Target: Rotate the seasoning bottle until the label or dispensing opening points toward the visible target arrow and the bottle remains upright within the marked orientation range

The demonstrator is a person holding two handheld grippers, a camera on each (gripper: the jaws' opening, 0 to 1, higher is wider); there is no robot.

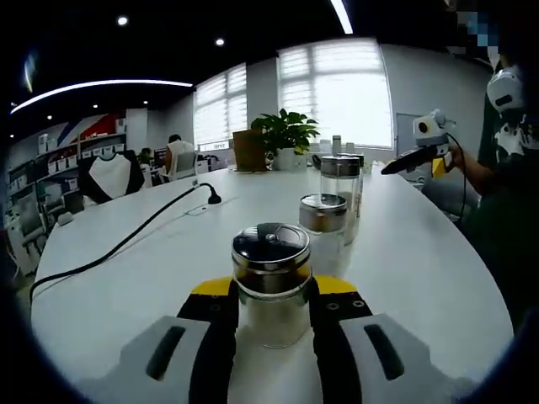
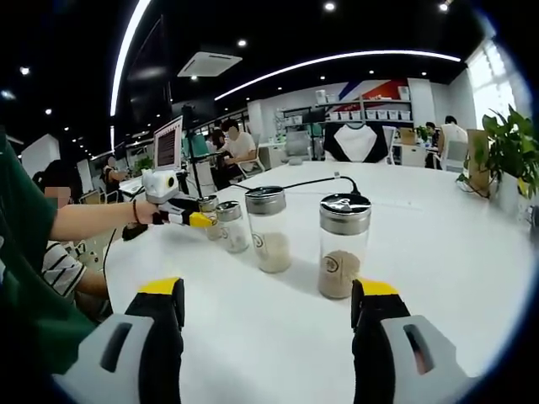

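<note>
A small glass seasoning bottle [image 1: 271, 244] with a dark shiny lid stands upright on the white table [image 1: 421, 269]. My left gripper [image 1: 271, 293] is shut on it, its black jaws pressed to both sides of the glass. In the right gripper view the left gripper [image 2: 187, 217] sits at the far-left end of the bottle row, by a small bottle [image 2: 229, 225]. My right gripper [image 2: 268, 290] is open and holds nothing. It hovers just short of a tall bottle [image 2: 344, 248] holding brown powder. From the left gripper view, the right gripper [image 1: 421, 150] is raised off the table at the right.
Two more lidded bottles [image 1: 323, 220] [image 1: 340, 181] stand in line behind the held one, and a middle bottle [image 2: 269, 229] has pale powder. A black cable [image 1: 126, 240] crosses the table's left side. A potted plant [image 1: 286, 135] stands at the far edge. People sit at desks beyond.
</note>
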